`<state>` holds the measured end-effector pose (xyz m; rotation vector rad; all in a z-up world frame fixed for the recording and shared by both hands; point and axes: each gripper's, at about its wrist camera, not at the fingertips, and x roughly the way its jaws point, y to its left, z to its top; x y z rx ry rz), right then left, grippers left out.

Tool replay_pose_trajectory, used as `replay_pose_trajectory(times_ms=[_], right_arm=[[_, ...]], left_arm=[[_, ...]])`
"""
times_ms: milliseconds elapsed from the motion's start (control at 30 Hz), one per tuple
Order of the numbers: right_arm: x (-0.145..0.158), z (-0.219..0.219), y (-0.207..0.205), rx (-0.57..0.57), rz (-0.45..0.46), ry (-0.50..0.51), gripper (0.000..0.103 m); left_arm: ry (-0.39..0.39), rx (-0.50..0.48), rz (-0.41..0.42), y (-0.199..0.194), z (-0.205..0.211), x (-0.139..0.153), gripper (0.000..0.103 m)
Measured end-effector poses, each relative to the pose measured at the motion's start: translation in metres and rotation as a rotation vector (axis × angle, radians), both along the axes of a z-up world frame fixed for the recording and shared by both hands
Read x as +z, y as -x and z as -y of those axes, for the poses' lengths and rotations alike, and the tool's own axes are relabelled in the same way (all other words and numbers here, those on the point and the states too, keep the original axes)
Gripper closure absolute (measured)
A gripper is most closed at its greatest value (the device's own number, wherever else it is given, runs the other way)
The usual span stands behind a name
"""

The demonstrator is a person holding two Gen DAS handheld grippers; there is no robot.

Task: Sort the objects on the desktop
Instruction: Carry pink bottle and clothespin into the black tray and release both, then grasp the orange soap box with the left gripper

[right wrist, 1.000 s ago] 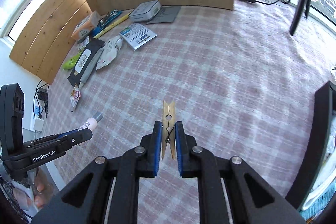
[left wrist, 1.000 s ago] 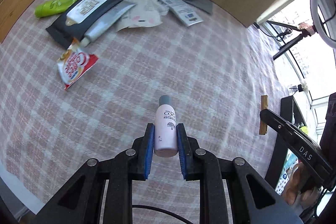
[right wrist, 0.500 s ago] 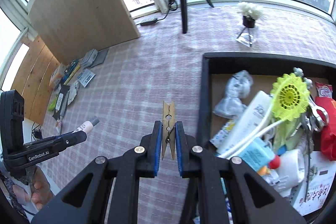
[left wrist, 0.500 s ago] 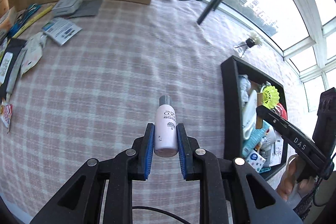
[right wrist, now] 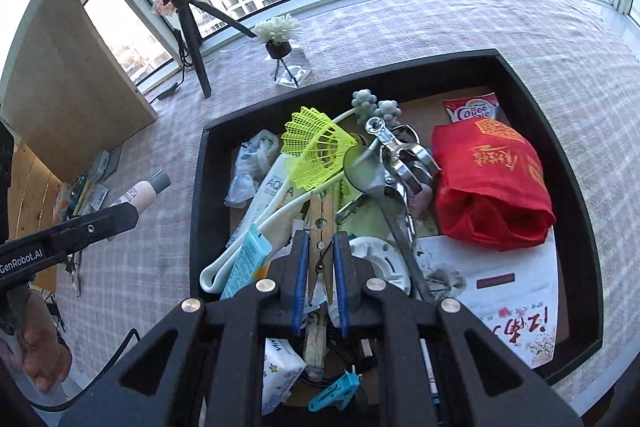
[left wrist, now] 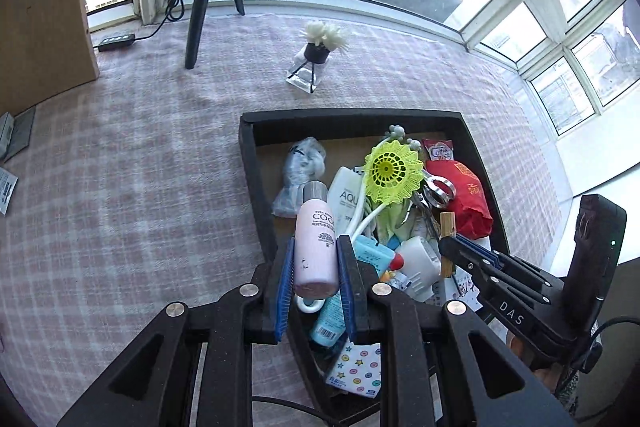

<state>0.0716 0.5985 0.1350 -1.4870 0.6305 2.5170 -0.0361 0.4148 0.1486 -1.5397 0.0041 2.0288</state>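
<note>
My left gripper (left wrist: 316, 267) is shut on a pink bottle (left wrist: 315, 239) with a grey cap, held over the near left edge of the black tray (left wrist: 256, 183). My right gripper (right wrist: 320, 267) is shut on a wooden clothespin (right wrist: 321, 227), held above the tray's (right wrist: 199, 163) contents. The right gripper (left wrist: 472, 251) with the clothespin (left wrist: 447, 225) also shows in the left wrist view. The left gripper and the pink bottle (right wrist: 140, 195) show at the left of the right wrist view, beside the tray.
The tray holds a yellow fly swatter (right wrist: 316, 147), a red bag (right wrist: 492, 187), a white tube (left wrist: 346, 199), metal tools (right wrist: 400, 151) and papers. A small vase with white flowers (left wrist: 316, 55) and a tripod (left wrist: 200, 7) stand beyond it on the checked cloth.
Both grippers have swung from the open cloth toward the tray. Both now hang over it, each still holding its object.
</note>
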Motion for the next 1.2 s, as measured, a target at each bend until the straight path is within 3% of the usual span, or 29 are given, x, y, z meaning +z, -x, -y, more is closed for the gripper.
replay_pose_trajectory(times_ms=[167, 233, 300, 533, 833, 1000, 1200], right_arm=[[0.000, -0.011, -0.006, -0.024, -0.006, -0.001, 0.090], [0.001, -0.014, -0.007, -0.040, -0.002, 0.015, 0.087], [0.003, -0.017, -0.009, -0.059, -0.012, 0.025, 0.073], [0.010, 0.003, 0.001, -0.015, -0.021, 0.033, 0.072], [0.038, 0.099, 0.043, 0.183, -0.028, 0.027, 0.068], [0.058, 0.196, 0.088, 0.375, -0.030, -0.020, 0.066], [0.073, 0.310, 0.156, 0.577, -0.038, -0.048, 0.062]], left_arm=[[-0.016, -0.039, -0.012, 0.000, -0.023, 0.004, 0.082], [-0.008, -0.043, 0.006, 0.001, -0.027, 0.002, 0.058], [-0.011, -0.040, -0.015, 0.000, -0.024, 0.004, 0.056], [0.006, 0.024, -0.013, 0.007, 0.020, 0.010, 0.057], [0.069, 0.181, -0.014, 0.031, 0.158, 0.012, 0.057], [0.105, 0.316, 0.002, 0.059, 0.256, 0.010, 0.057], [0.219, 0.417, -0.058, 0.108, 0.371, 0.020, 0.057]])
